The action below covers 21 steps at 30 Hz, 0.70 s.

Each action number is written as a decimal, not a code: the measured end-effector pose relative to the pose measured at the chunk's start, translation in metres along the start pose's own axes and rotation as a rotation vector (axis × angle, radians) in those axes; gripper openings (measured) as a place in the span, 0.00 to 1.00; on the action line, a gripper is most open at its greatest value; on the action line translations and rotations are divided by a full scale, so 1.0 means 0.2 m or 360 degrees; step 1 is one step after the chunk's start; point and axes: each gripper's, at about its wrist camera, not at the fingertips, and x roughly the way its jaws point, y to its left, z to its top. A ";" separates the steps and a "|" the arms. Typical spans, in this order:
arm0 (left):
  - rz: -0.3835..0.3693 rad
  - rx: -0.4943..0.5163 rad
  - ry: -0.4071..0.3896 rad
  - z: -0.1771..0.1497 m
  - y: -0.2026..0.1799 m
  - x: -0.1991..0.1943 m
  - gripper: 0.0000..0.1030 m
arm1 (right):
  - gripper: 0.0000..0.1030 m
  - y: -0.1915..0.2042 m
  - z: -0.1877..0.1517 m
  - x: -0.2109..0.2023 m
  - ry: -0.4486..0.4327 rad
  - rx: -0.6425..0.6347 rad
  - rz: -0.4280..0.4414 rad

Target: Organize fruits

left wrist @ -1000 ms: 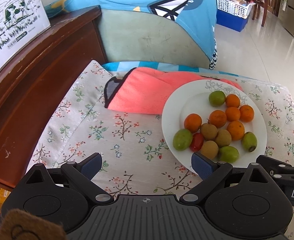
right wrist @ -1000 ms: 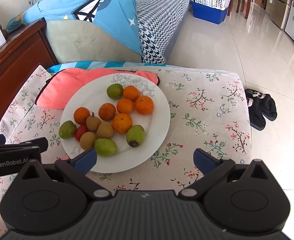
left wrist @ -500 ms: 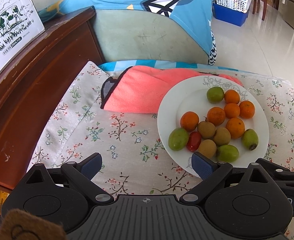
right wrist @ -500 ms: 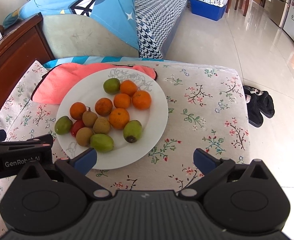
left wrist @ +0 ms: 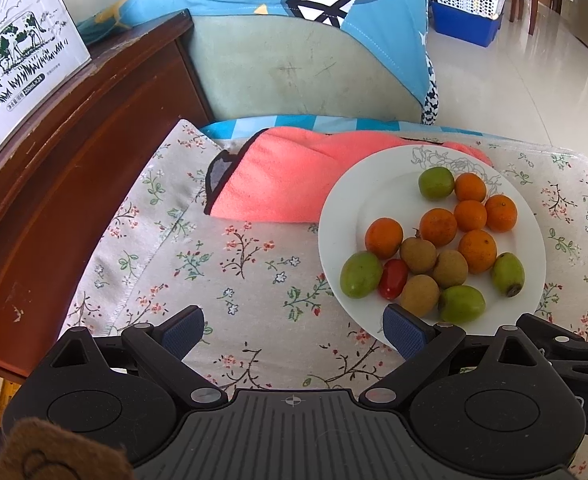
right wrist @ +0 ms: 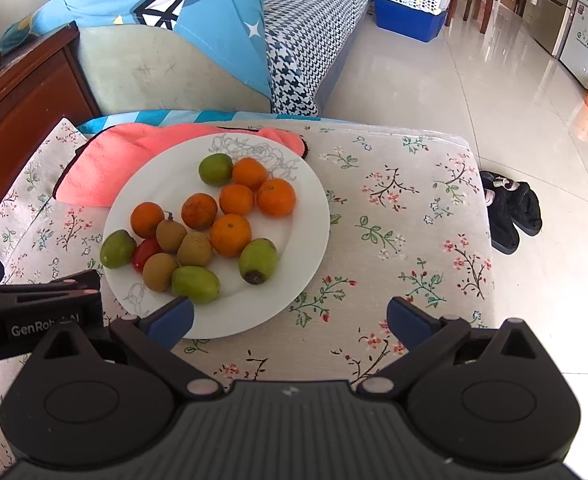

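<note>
Flowered cloth covered the tabletop [right wrist: 405,216], giving the white plate [right wrist: 294,248] a soft seat, its far rim lapping a pink towel [left wrist: 286,184]. All the fruit [right wrist: 214,224] lay heaped there, kinds mixed. The left gripper [left wrist: 294,326] and right gripper [right wrist: 290,314] hovered at its near edge, jaws apart, empty. Their bodies hid the cloth's near edge.

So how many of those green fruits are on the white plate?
4. One at the far side of the plate, one at the left edge, one nearest the camera, and one right of the pile. None seems hidden.
</note>
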 end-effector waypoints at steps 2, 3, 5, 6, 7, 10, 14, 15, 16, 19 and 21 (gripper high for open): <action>0.0002 0.0004 -0.0001 0.00 0.00 0.00 0.94 | 0.99 0.00 0.00 0.00 -0.0001 0.0000 0.0000; 0.0002 0.0005 0.0000 0.00 0.00 0.00 0.94 | 0.99 0.00 0.00 0.00 -0.0001 -0.0002 0.0000; 0.0008 0.0009 0.0001 0.00 0.00 0.00 0.94 | 0.99 0.00 0.00 0.00 -0.0001 -0.0007 0.0004; 0.0014 0.0013 -0.0002 0.00 0.00 0.00 0.94 | 0.99 0.00 0.00 0.00 0.0000 -0.0010 0.0007; 0.0019 0.0018 -0.0004 -0.01 0.00 0.00 0.94 | 0.99 0.00 0.00 0.01 0.0000 -0.0012 0.0008; 0.0026 0.0027 -0.0005 -0.01 0.00 0.00 0.94 | 0.99 0.01 -0.01 0.00 -0.0008 -0.0031 0.0004; 0.0035 0.0039 -0.0010 -0.02 0.00 0.00 0.94 | 0.99 0.02 -0.01 0.00 -0.0019 -0.0058 0.0006; 0.0037 0.0043 -0.0013 -0.02 0.00 -0.01 0.94 | 0.99 0.02 -0.01 0.00 -0.0021 -0.0062 0.0009; 0.0039 0.0047 -0.0014 -0.02 0.00 -0.01 0.94 | 0.99 0.02 -0.01 0.00 -0.0023 -0.0066 0.0013; 0.0049 0.0061 -0.0020 -0.03 0.00 -0.01 0.94 | 0.99 0.02 -0.02 0.00 -0.0025 -0.0075 0.0024; 0.0058 0.0073 -0.0028 -0.03 0.00 -0.02 0.94 | 0.99 0.02 -0.02 0.00 -0.0027 -0.0083 0.0031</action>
